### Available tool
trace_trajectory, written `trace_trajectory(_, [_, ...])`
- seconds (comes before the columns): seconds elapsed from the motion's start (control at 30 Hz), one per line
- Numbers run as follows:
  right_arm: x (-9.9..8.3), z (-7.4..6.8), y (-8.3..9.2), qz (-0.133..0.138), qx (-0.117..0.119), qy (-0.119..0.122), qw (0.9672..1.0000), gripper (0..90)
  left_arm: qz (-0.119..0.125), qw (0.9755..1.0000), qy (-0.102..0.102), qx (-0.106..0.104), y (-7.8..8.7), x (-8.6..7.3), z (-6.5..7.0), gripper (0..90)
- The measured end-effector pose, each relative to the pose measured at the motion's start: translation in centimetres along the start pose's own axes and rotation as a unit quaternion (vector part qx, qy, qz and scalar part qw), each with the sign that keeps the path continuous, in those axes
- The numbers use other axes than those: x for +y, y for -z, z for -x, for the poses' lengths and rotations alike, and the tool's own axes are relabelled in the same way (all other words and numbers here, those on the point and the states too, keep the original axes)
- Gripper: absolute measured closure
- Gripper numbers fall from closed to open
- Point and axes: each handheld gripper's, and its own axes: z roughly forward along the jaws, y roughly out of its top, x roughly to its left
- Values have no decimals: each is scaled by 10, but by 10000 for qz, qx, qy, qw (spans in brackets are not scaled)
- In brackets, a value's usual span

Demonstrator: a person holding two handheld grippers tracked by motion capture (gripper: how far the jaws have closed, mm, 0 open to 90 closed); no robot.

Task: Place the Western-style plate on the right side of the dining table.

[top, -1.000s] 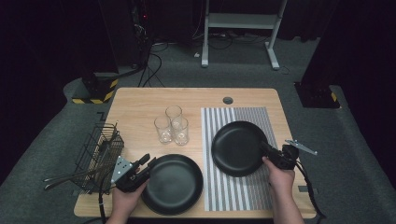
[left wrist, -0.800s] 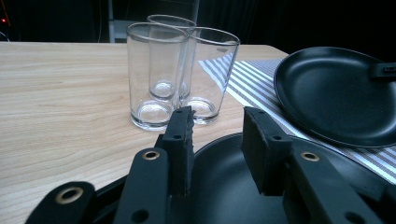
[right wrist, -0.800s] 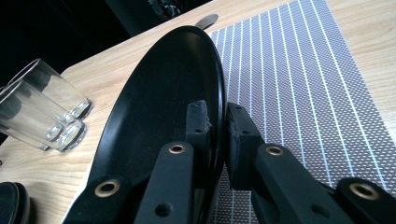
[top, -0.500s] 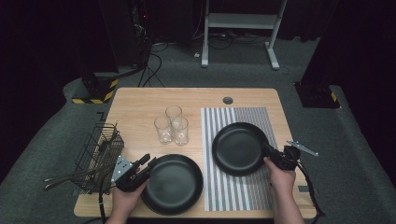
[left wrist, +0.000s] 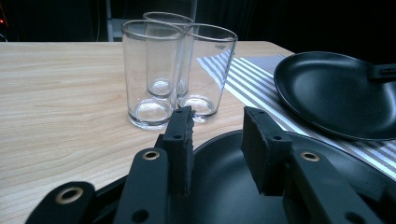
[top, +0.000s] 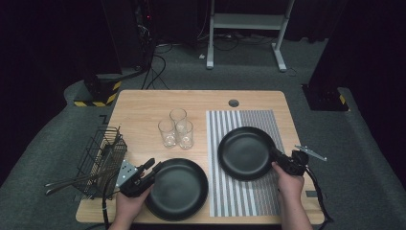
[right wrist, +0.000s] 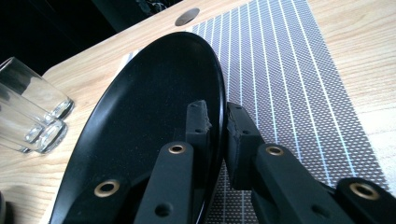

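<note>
- Plates, both round, black and matte with a shallow raised rim, are the work in hand: one plate on the mat in the right tongs, one near plate at the left tongs.
- Right tongs are clamped on the rim of the plate on the mat; in the right gripper view one pad sits inside the rim and the other outside, pressed together on the thin edge.
- That plate is tilted, its gripped edge lifted, and its face turns toward the glasses; being round, it has no long axis, but the tilted disc runs from the tongs toward the counter's far edge in the right gripper view.
- Left tongs stand apart, about half spread, over the near plate's rim; whether the pads touch it I cannot tell.
- Near plate lies flat on the bare wood at the front of the counter, just left of the mat.
- Striped mat is woven, grey with fine white lines running front to back.
- Three clear glass tumblers stand upright, clustered and touching, behind the near plate.
- Black wire basket sits at the counter's left edge, with thin dark rods sticking out leftward.
</note>
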Motion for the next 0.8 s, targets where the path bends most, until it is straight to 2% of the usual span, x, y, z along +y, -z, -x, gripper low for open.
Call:
trace_trajectory(0.4, [0, 9, -3, -81, -228, -27, 9997, 827, -19, 10000, -30, -71, -2, 0, 1, 632])
trace_trajectory(0.47, [0, 11, -2, -68, -332, -9, 9994, 845, -8, 10000, -29, -62, -2, 0, 1, 632])
trace_trajectory(0.5, [0, 13, -1, -75, -456, 24, 9989, 884, -7, 10000, -37, -61, -2, 0, 1, 632])
trace_trajectory(0.57, [-1, 16, 1, -42, -272, -5, 9996, 896, -10, 10000, -37, -57, -2, 0, 1, 632])
trace_trajectory(0.63, [0, 10, 4, -13, -352, 199, 9992, 895, -12, 10000, -34, -57, -2, 0, 2, 632])
trace_trajectory(0.8, [1, -5, 11, 78, -367, 582, 9976, 894, -22, 9999, -114, -37, -1, 0, 4, 632])
